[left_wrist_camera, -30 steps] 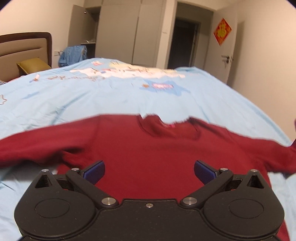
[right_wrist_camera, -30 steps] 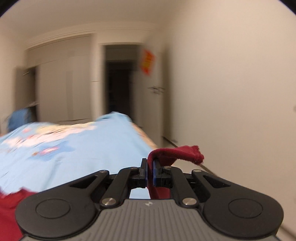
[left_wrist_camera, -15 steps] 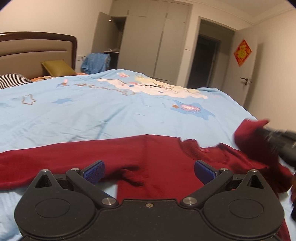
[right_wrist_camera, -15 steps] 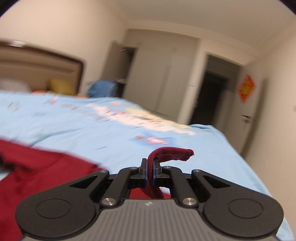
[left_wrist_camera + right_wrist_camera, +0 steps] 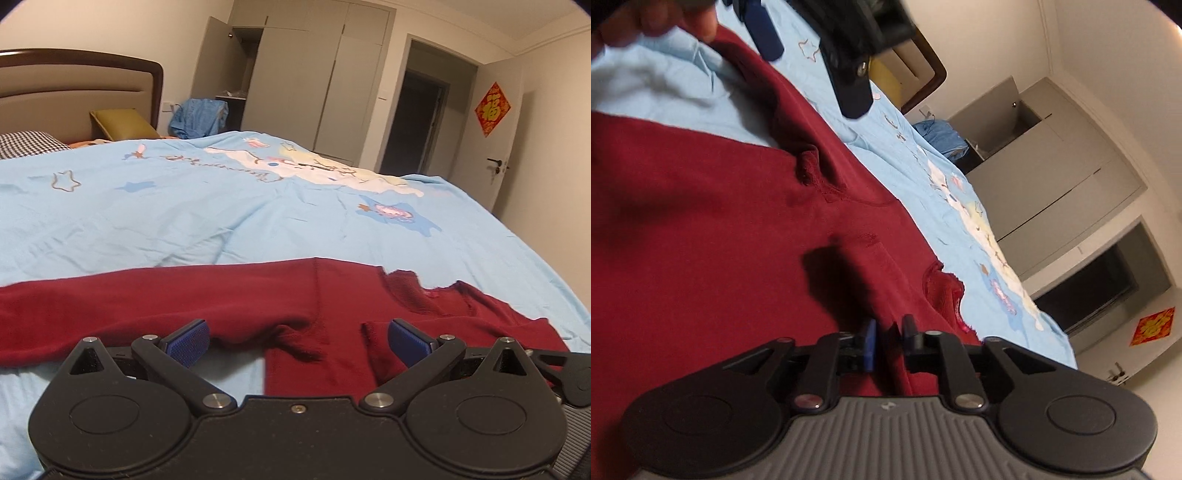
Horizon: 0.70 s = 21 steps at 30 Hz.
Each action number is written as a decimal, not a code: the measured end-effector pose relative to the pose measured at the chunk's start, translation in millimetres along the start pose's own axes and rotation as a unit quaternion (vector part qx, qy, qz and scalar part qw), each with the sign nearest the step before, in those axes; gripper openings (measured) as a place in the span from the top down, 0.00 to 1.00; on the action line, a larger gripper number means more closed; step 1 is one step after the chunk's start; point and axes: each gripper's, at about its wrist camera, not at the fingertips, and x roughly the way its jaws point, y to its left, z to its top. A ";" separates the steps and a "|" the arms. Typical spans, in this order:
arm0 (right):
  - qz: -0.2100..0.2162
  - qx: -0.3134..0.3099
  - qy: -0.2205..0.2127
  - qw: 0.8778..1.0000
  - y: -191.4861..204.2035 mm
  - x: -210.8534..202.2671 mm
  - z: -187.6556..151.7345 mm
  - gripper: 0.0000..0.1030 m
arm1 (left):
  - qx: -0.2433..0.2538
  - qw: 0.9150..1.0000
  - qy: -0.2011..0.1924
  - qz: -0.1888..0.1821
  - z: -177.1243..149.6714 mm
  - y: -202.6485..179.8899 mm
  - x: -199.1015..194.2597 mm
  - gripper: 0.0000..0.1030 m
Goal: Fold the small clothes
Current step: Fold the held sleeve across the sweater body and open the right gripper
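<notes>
Dark red knit sweater (image 5: 229,295) spread flat on a light blue bedspread (image 5: 221,206), a gripper at each side of it.

Nearest, the left gripper (image 5: 298,338) hovers low over the sweater's body with its ribbed blue pads (image 5: 188,341) set wide apart and nothing between them. The right gripper (image 5: 888,341) has its jaws drawn narrow, a fold of the soft red cloth lying in the small gap; whether they pinch it I cannot tell. One long sleeve runs out leftward. Beyond, the smooth bedspread carries printed stars and cartoon figures; farther back stand a padded, wood-framed headboard (image 5: 74,85), flat grey wardrobe doors (image 5: 317,74) and a dark doorway (image 5: 413,122).
</notes>
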 end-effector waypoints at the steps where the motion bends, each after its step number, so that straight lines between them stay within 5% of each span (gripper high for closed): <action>1: 0.006 0.015 -0.002 1.000 -4.8 -4.3 -3.4 0.61 | -0.001 1.000 -0.001 -0.006 -0.9 -2.5 2.4 0.01; 8: -0.005 0.179 0.011 0.984 -69.0 -35.7 -45.1 0.26 | 0.017 1.000 0.015 -0.007 -13.2 -29.9 43.5 0.01; 16: -0.112 0.339 0.082 0.931 -122.9 -64.2 -129.5 0.20 | 0.068 0.996 0.055 0.014 -46.7 -51.1 78.5 0.01; 21: -0.132 0.382 0.126 0.906 -120.0 -71.6 -171.3 0.20 | 0.082 0.994 0.063 0.026 -54.9 -53.6 85.4 0.00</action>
